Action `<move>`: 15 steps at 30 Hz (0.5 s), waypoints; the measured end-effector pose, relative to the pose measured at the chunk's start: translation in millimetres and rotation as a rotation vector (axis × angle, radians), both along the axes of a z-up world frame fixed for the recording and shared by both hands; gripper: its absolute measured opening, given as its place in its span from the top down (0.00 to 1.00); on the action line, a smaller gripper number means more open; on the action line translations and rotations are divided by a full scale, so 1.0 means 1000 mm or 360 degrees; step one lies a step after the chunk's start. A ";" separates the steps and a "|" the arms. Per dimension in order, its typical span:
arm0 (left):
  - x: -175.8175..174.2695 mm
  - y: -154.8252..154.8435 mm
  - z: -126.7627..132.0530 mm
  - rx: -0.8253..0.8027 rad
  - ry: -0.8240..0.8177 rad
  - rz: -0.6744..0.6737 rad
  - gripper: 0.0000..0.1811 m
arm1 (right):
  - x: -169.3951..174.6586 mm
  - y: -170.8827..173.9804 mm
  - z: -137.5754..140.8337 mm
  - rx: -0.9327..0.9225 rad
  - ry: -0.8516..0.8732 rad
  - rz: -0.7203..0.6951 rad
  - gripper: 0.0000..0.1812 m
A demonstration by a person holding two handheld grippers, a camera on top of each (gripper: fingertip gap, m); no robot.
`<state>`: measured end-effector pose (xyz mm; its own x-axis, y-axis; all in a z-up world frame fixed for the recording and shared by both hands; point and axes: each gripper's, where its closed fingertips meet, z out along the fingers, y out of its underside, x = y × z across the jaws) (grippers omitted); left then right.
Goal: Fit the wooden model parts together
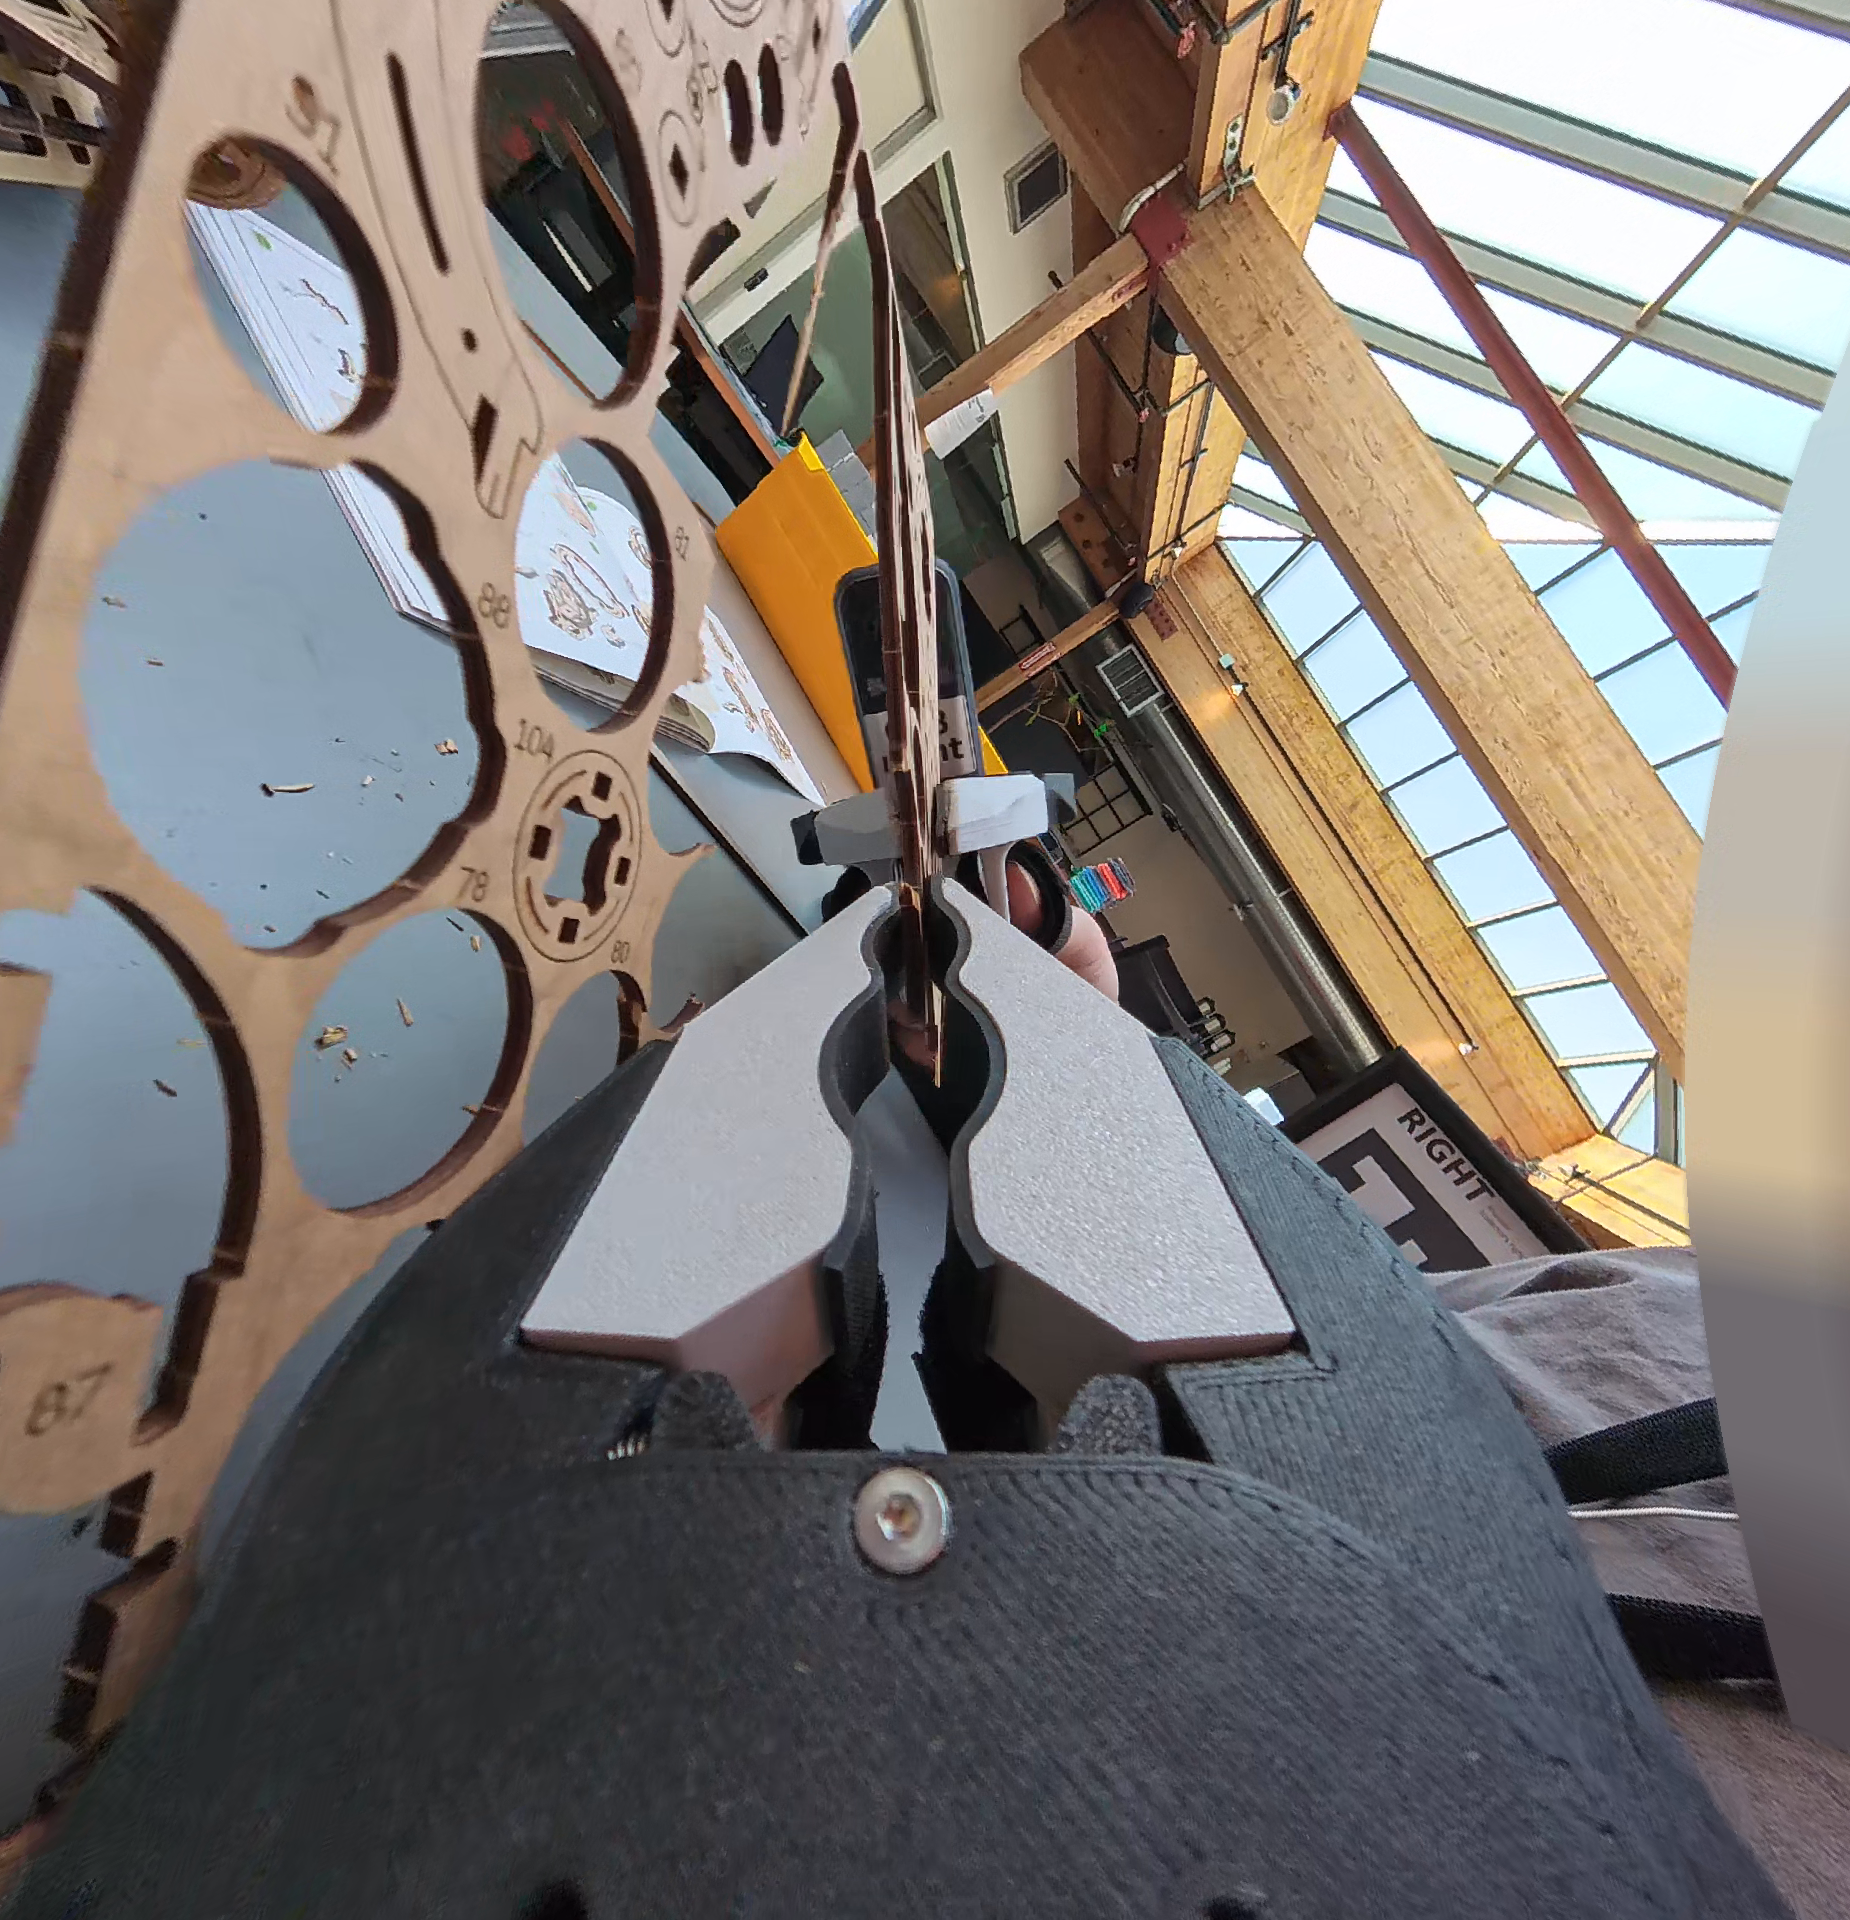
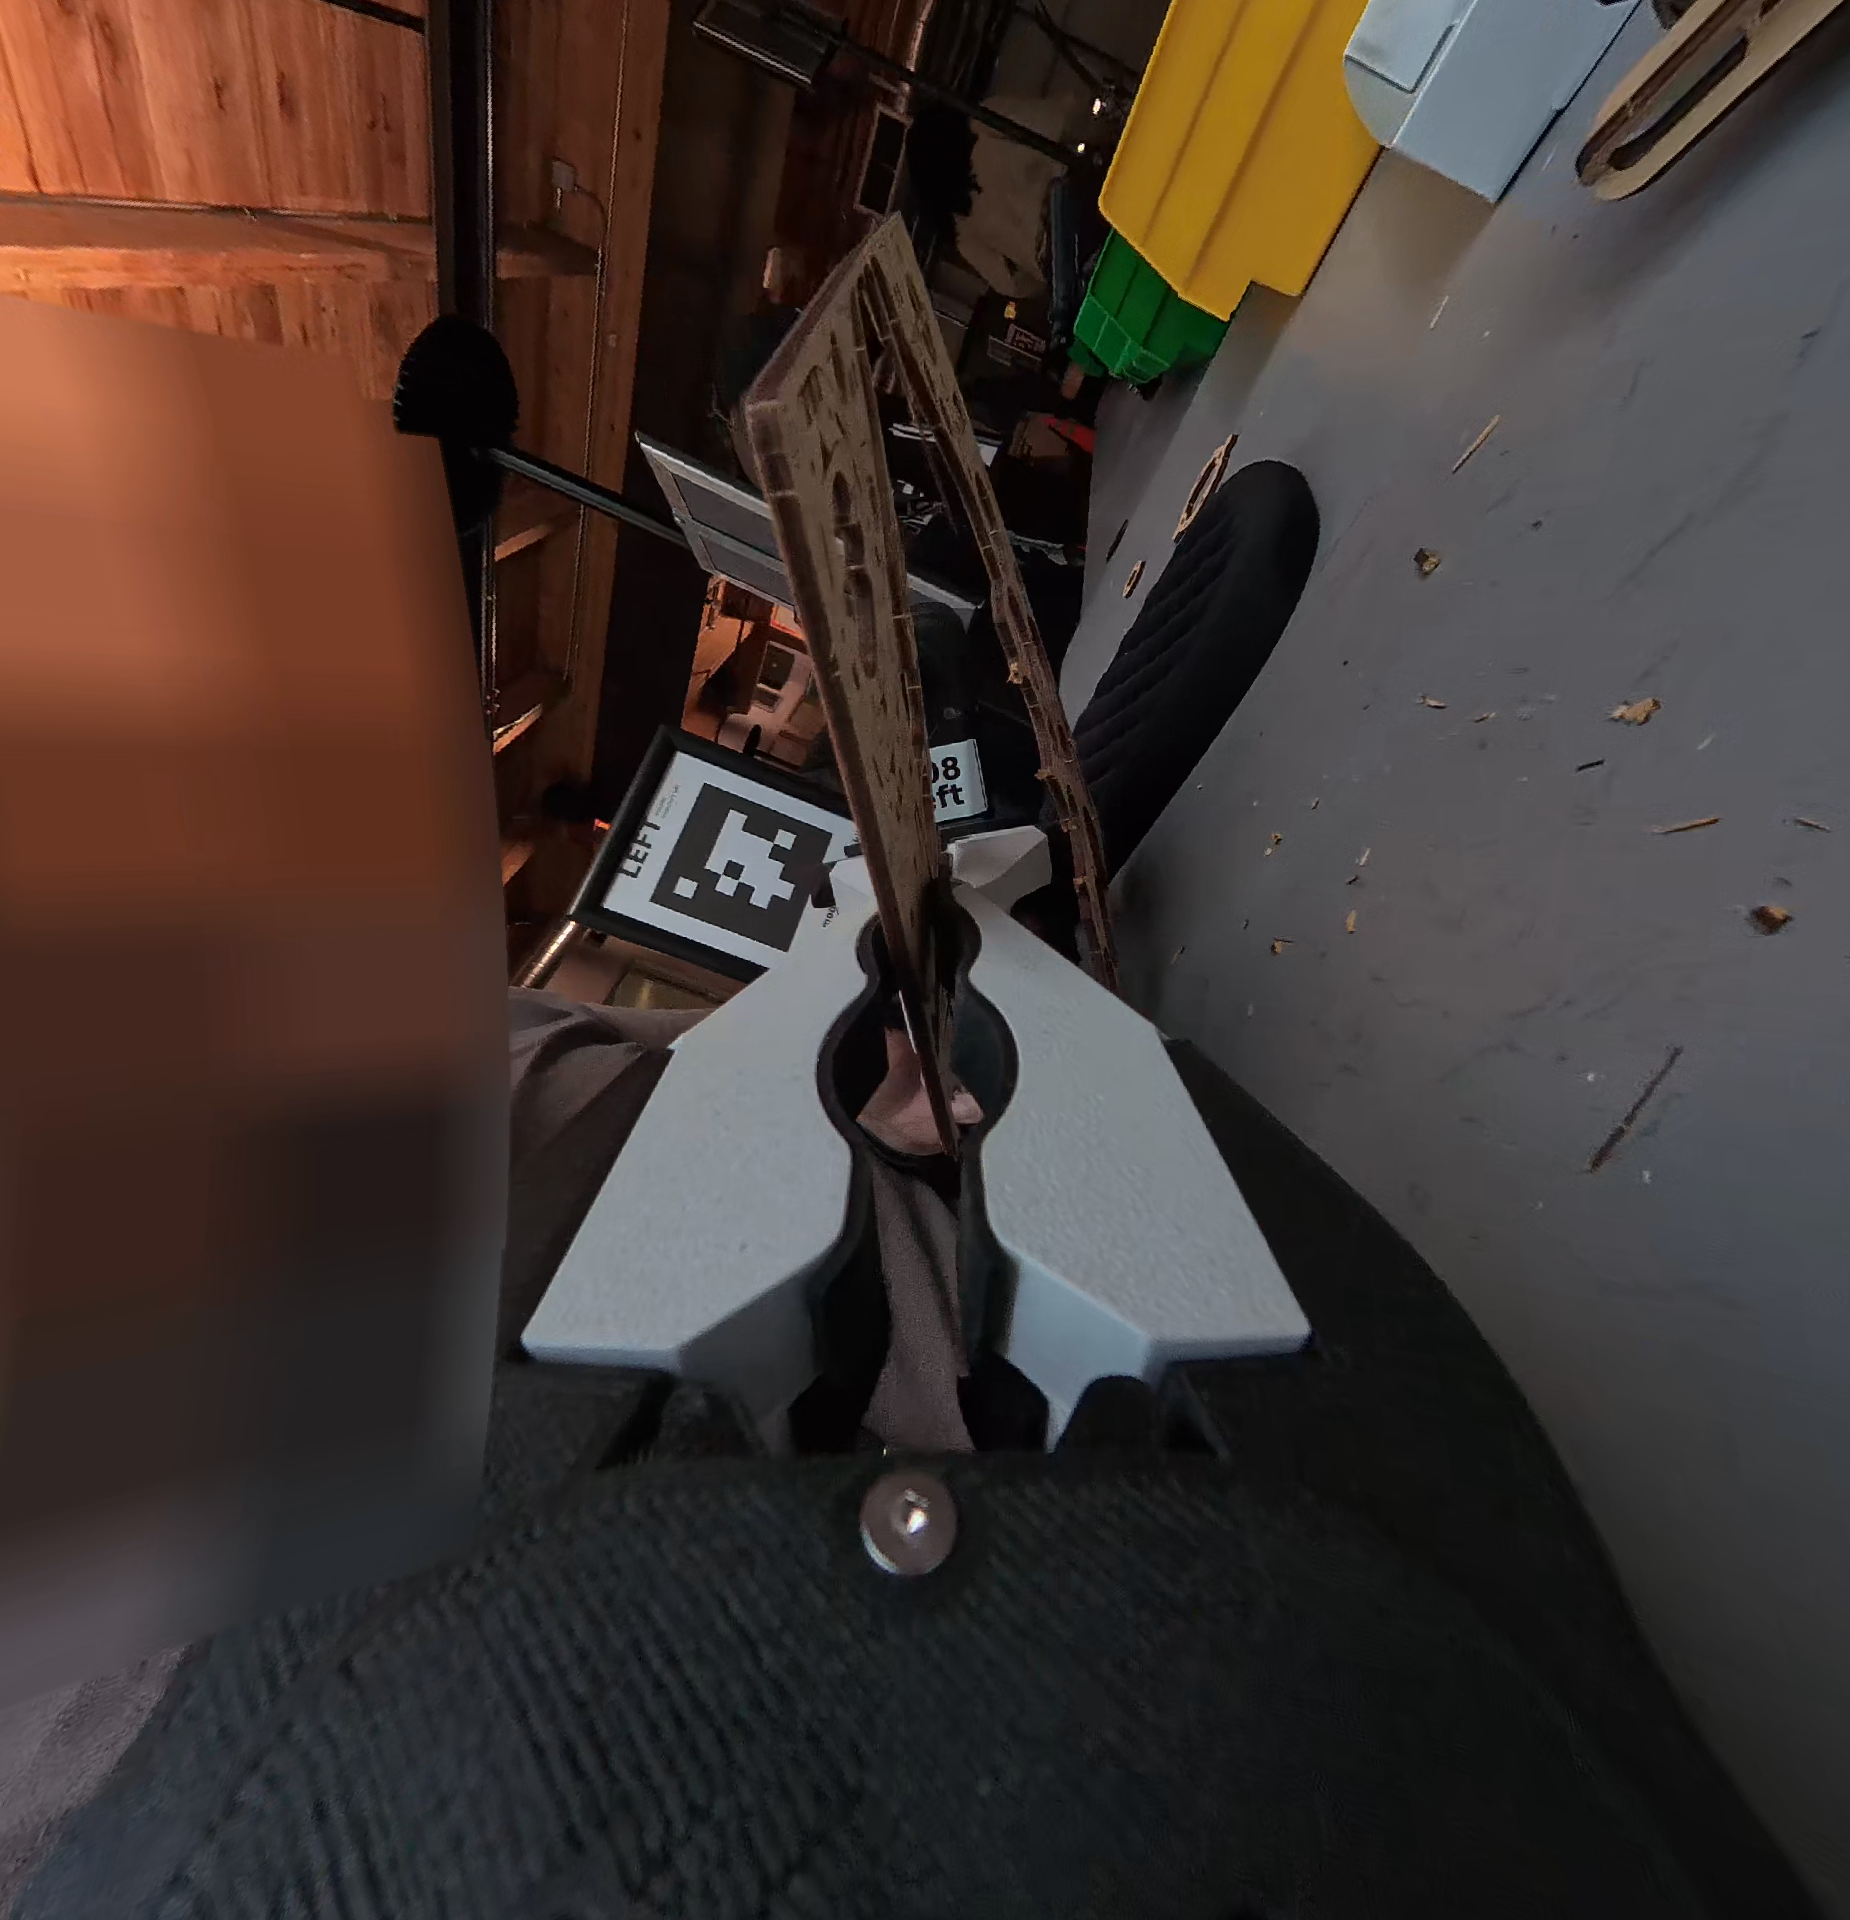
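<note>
Both grippers, left and right, fingers clamped on thin sheet edge; twisting risks snapping it.

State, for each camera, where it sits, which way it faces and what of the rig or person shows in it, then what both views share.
Left wrist view: on the left gripper, facing along its fingers, tilted toward skylights; the right gripper opposite, a fingertip behind it.
Right wrist view: on the right gripper, facing the left gripper beside the grey table; a sleeve below.
Shared: the wooden sheet, edge-on, clamped by both; the yellow bin.
</note>
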<state>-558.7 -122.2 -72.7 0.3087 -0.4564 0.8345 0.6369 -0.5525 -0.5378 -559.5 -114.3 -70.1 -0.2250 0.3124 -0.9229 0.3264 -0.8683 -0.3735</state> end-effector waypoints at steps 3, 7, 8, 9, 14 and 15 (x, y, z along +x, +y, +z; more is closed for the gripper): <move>-0.007 0.002 0.001 -0.0008 -0.0040 0.0045 1.00 | 0.005 -0.003 -0.001 0.0131 -0.0027 0.0022 0.95; -0.006 0.002 0.000 -0.0023 -0.0038 0.0037 1.00 | 0.006 -0.004 -0.009 0.0234 -0.0100 0.0037 0.98; -0.006 0.003 -0.001 -0.0026 -0.0043 0.0039 1.00 | 0.005 -0.004 -0.008 0.0223 -0.0092 0.0032 0.99; -0.006 0.003 0.000 -0.0025 -0.0062 0.0035 1.00 | 0.005 -0.004 -0.007 0.0202 -0.0078 0.0033 1.00; -0.003 -0.002 0.004 -0.0034 -0.0174 -0.0038 0.96 | 0.004 -0.003 -0.003 0.0085 -0.0023 0.0024 1.00; -0.001 -0.004 0.004 -0.0034 -0.0170 -0.0062 0.95 | 0.003 -0.003 -0.002 0.0081 -0.0017 0.0019 1.00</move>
<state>-559.4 -126.1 -68.4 0.1998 -0.4482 0.8713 0.6679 -0.5883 -0.4558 -556.1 -116.9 -72.4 -0.2194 0.3564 -0.9082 0.3406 -0.8444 -0.4136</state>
